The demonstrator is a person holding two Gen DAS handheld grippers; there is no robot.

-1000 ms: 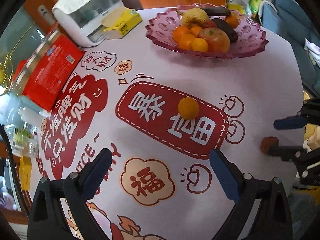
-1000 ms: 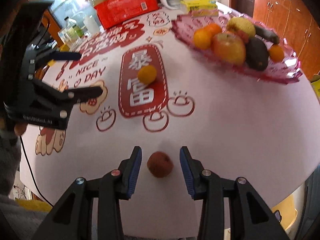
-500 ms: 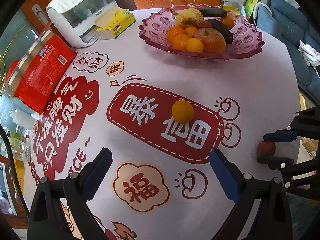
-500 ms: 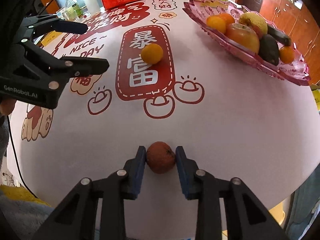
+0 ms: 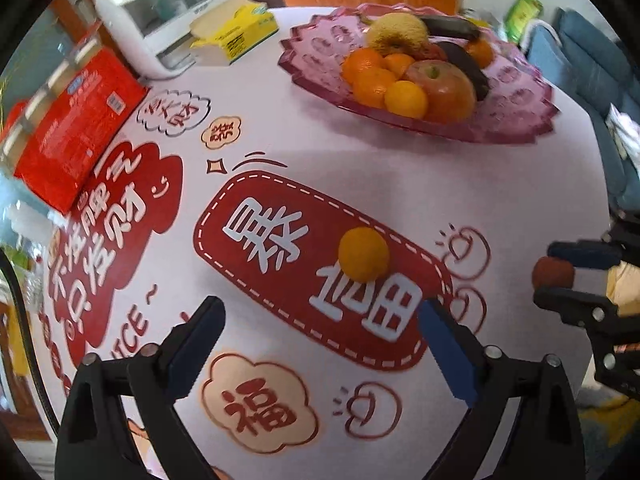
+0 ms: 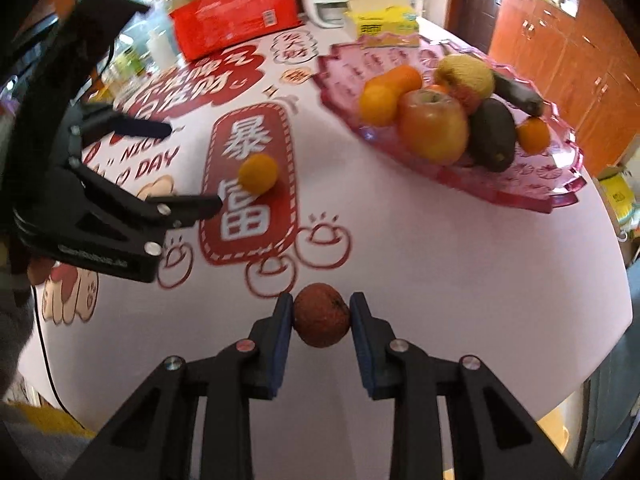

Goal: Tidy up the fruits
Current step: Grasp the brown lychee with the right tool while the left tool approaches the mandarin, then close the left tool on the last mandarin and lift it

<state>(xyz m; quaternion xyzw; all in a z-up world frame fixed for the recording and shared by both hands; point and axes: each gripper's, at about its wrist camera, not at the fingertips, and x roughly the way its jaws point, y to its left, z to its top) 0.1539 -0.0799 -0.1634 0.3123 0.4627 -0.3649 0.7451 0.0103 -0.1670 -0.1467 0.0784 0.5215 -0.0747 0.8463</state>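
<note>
A small brown-red fruit (image 6: 321, 315) sits pinched between the blue pads of my right gripper (image 6: 322, 316), which is shut on it just above the tablecloth; the same fruit (image 5: 553, 273) shows at the right edge of the left wrist view. A lone orange (image 5: 363, 255) lies on the red panel of the cloth, also seen as the orange (image 6: 258, 173) from the right. My left gripper (image 5: 320, 320) hangs near it, jaws wide and closing slightly, nothing between them. The pink fruit plate (image 5: 516, 128) at the back holds oranges, an apple, a pear and dark fruits.
A red carton (image 5: 76, 128), a white appliance (image 5: 152, 36) and a yellow tissue box (image 5: 236, 36) line the far left of the table. Bottles (image 6: 160, 46) stand beyond the left gripper. The table edge (image 6: 580, 360) curves close on the right, with wooden cabinets (image 6: 568, 32) behind.
My right gripper closed on the brown-red fruit and lifted it a little. The left gripper drew nearer to the lone orange, which now sits lower and larger in its view.
</note>
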